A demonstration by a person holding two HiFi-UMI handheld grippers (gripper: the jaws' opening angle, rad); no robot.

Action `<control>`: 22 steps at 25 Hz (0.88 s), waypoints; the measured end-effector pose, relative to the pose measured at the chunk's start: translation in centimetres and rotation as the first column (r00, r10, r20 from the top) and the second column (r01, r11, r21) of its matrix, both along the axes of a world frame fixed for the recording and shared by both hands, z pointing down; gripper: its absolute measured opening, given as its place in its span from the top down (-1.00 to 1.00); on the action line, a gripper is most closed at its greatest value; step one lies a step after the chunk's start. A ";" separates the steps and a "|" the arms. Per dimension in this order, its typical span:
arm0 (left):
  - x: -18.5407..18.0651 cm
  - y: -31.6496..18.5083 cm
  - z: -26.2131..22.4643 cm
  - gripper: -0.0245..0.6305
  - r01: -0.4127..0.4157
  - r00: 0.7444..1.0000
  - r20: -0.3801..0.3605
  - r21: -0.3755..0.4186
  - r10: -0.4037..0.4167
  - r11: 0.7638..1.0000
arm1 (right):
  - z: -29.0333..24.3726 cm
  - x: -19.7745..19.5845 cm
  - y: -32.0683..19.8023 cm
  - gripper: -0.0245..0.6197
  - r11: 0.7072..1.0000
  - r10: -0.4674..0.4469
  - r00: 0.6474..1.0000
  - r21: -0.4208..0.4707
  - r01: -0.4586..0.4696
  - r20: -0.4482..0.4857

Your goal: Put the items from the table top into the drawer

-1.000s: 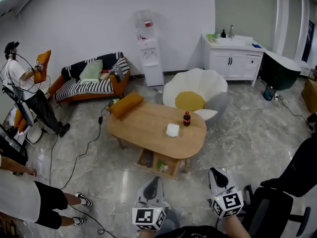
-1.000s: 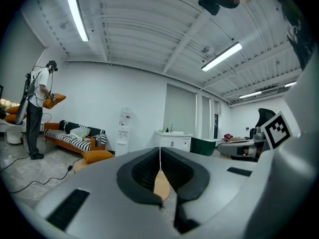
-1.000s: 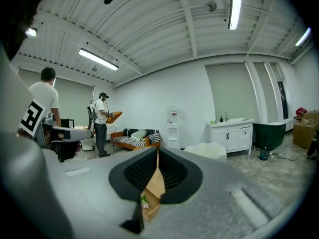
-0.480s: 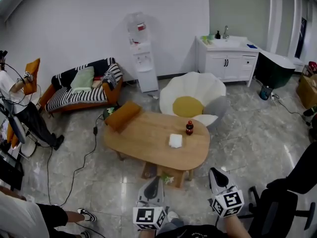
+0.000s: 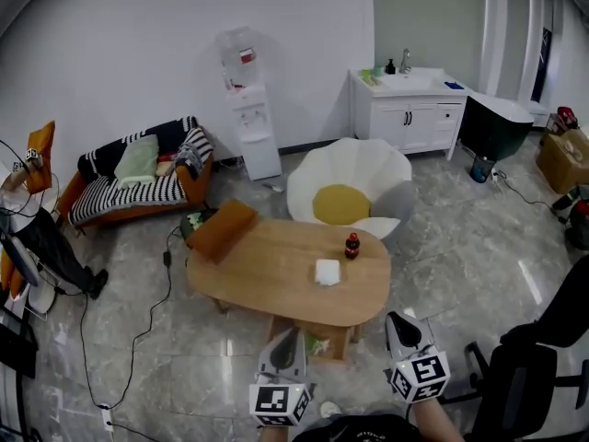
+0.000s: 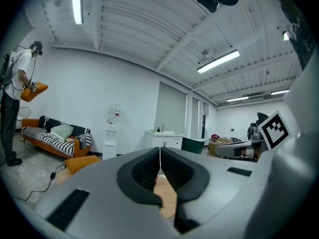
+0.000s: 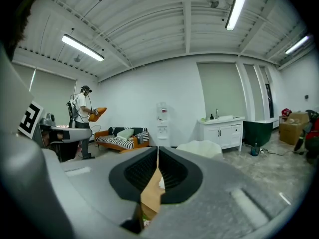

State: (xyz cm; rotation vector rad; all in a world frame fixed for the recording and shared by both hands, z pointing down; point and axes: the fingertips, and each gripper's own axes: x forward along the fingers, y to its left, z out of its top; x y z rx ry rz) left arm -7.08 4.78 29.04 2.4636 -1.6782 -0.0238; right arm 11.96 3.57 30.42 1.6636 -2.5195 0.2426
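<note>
You stand a little back from a pale oval wooden coffee table (image 5: 276,279). A small dark bottle with a red label (image 5: 352,245) stands upright near the table's far right edge. Just beside it, nearer the middle, lies a flat white square packet (image 5: 327,272). An orange cushion (image 5: 221,230) rests on the left end.

An open wooden drawer (image 5: 333,343) juts out below the near edge.

Your left gripper (image 5: 289,335) and right gripper (image 5: 398,319) are held in front of you, short of the table. Both have their jaws pressed together with nothing between them.

The bottle is probably rigid, smooth and easy to tip, so grip it across the body, below the cap. The packet looks light and soft, so pinch one edge.
</note>
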 end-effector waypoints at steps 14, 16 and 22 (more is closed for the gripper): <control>-1.5 -1.4 0.7 0.89 0.000 1.000 -0.016 -0.015 -0.001 1.000 | 0.5 -1.7 -1.1 0.91 1.000 -0.016 1.000 -0.024 0.015 -0.026; -1.7 -1.6 0.9 0.89 0.007 1.000 -0.013 -0.022 -0.007 1.000 | 0.8 -2.1 -1.4 0.91 0.999 -0.030 0.999 -0.030 0.029 -0.024; -1.6 -3.2 1.4 0.89 0.039 0.999 -0.005 -0.032 -0.039 0.999 | 1.1 -2.1 -3.9 0.91 0.998 -0.062 0.998 -0.028 0.062 -0.020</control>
